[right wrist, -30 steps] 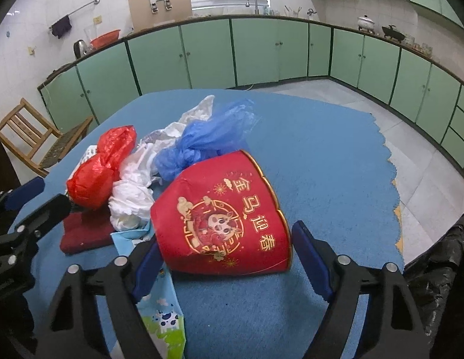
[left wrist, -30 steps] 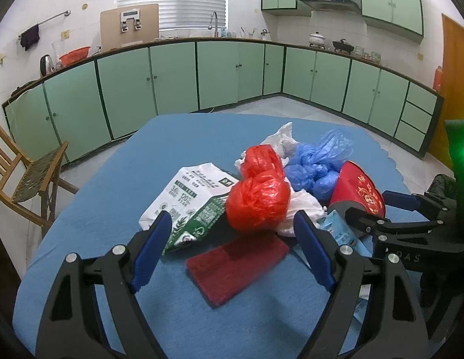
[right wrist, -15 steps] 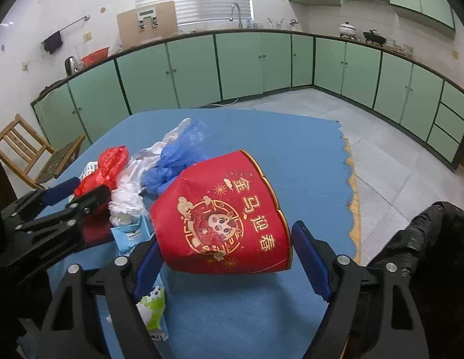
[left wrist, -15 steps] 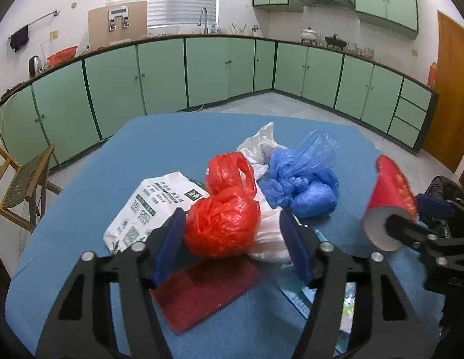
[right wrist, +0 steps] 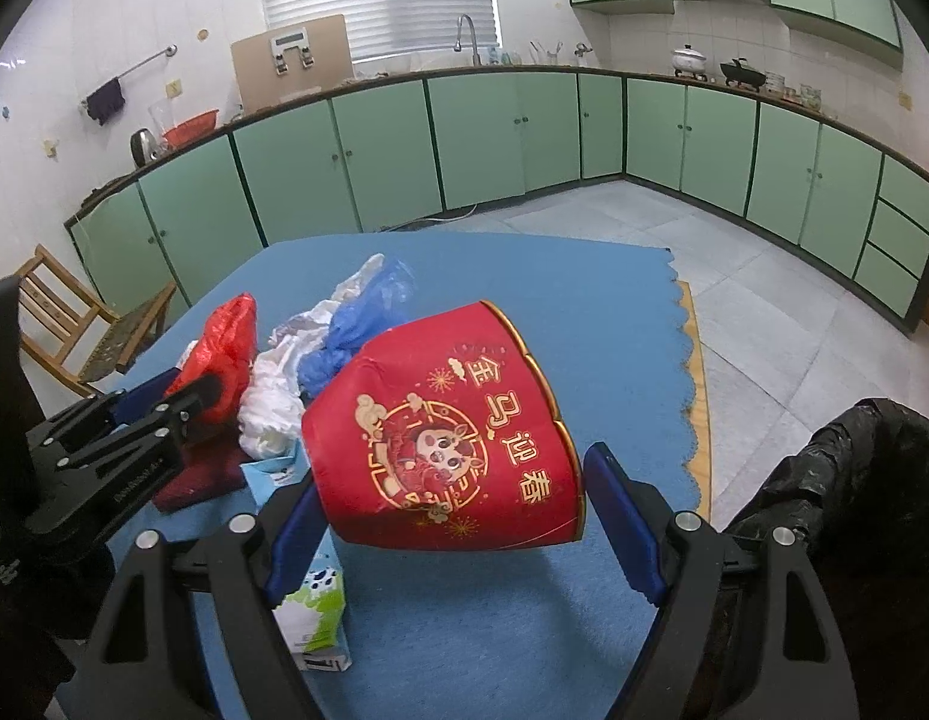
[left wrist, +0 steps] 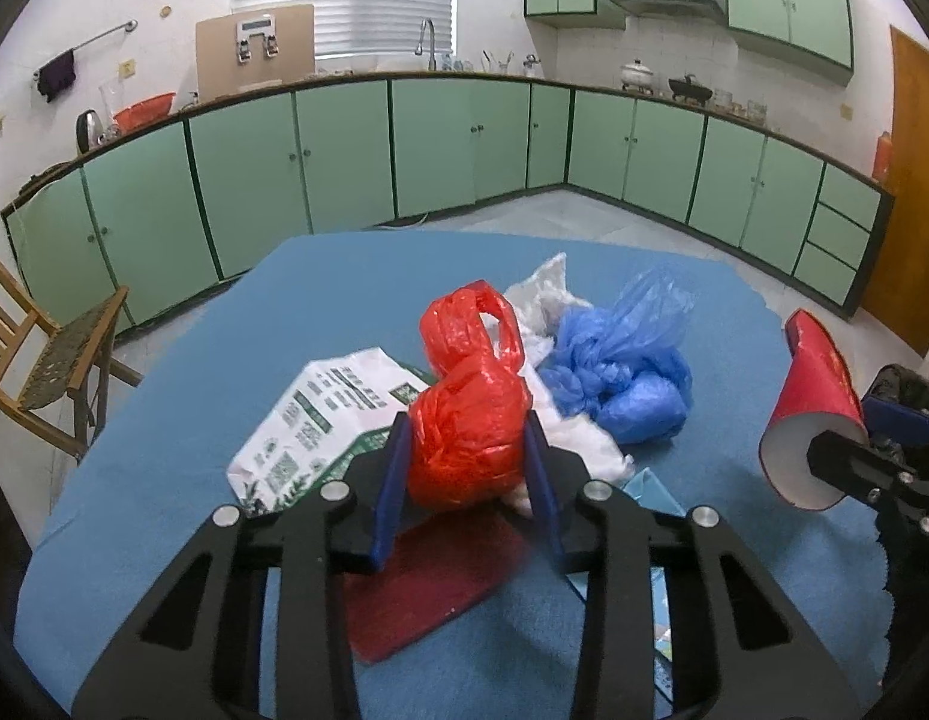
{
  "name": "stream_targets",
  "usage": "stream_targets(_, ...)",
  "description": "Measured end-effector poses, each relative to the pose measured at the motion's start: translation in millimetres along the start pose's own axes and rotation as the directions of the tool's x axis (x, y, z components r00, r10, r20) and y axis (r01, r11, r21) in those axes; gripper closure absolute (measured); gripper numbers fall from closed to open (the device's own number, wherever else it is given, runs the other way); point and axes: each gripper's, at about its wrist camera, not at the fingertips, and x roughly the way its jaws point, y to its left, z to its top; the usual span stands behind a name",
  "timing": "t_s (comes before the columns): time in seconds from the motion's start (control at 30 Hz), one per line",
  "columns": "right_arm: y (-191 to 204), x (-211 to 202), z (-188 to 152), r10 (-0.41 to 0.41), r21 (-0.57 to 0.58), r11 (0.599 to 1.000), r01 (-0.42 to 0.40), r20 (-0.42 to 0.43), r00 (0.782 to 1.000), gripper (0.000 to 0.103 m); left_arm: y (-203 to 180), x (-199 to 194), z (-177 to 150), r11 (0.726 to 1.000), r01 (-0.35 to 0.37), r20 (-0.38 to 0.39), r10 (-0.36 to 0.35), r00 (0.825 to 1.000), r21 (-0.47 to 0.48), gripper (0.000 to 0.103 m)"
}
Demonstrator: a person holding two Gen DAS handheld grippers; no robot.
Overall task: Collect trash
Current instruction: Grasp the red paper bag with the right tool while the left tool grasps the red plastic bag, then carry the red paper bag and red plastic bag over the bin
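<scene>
Both tongs were busy when we looked. Our left gripper (left wrist: 467, 468) was closing, its blue pads now touching either side of the red plastic bag (left wrist: 470, 420); a second before, those jaws had stood wide apart, short of the bag. Our right gripper (right wrist: 458, 534) kept its wide clamp on the red paper bucket (right wrist: 446, 438), which a second earlier sat low against the table and now hung clear of it, tipped on its side, near the black rubbish sack (right wrist: 854, 468) at the right edge.

We judged that the bucket was about ready to drop into that sack, and that the red bag would follow.

Left on the blue tablecloth (left wrist: 356, 288) were a blue plastic bag (left wrist: 620, 372), crumpled white plastic (left wrist: 578, 450), a white and green carton (left wrist: 320, 420) lying flat, a dark red cloth (left wrist: 428, 582) under the left jaws, and a small milk carton (right wrist: 314, 612) beside the right ones.

Around us was a kitchen: green cabinets (left wrist: 344, 150) along two walls, a sink tap under a shuttered window, and a wooden chair (left wrist: 50, 360) at the left.
</scene>
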Motion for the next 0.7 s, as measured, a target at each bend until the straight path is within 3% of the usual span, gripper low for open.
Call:
stream_targets(0.33, 2, -27, 9, 0.006, 0.002, 1.0, -0.006, 0.061, 0.998, 0.023, -4, -45, 15, 1.0, 0.016, 0.073, -0.016, 0.997, 0.002, 0.069)
stream_targets(0.7, -6, -87, 14, -0.012, 0.015, 1.0, 0.01, 0.152, 0.988, 0.023, -34, -90, 24, 0.995, 0.096, 0.103, -0.099, 0.99, 0.038, 0.069)
